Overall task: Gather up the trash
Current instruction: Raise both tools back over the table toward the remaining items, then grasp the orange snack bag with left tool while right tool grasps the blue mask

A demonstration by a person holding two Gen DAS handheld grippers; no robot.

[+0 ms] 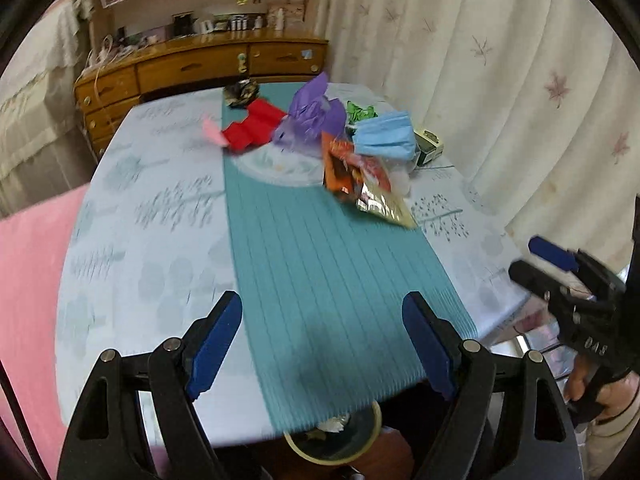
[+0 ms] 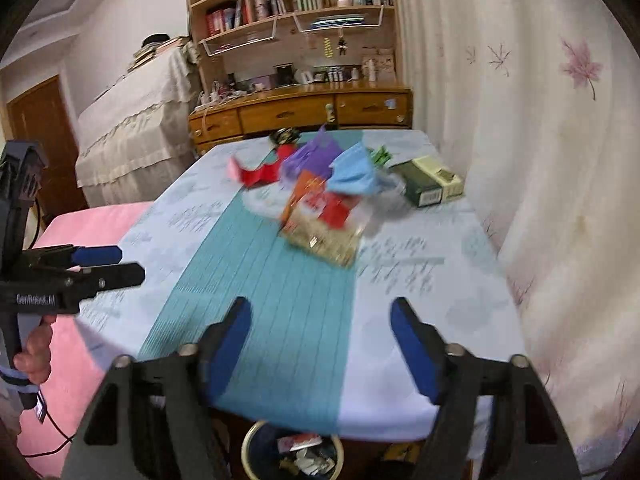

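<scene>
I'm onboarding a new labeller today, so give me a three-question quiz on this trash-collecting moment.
1. True or false: the left gripper holds the blue face mask.
2. Where is the trash bin? A) on the table B) on the floor below the table's near edge C) on the desk
3. What colour is the table runner under the trash pile?

Key: 1 false, its jaws are empty; 2 B; 3 teal.
</scene>
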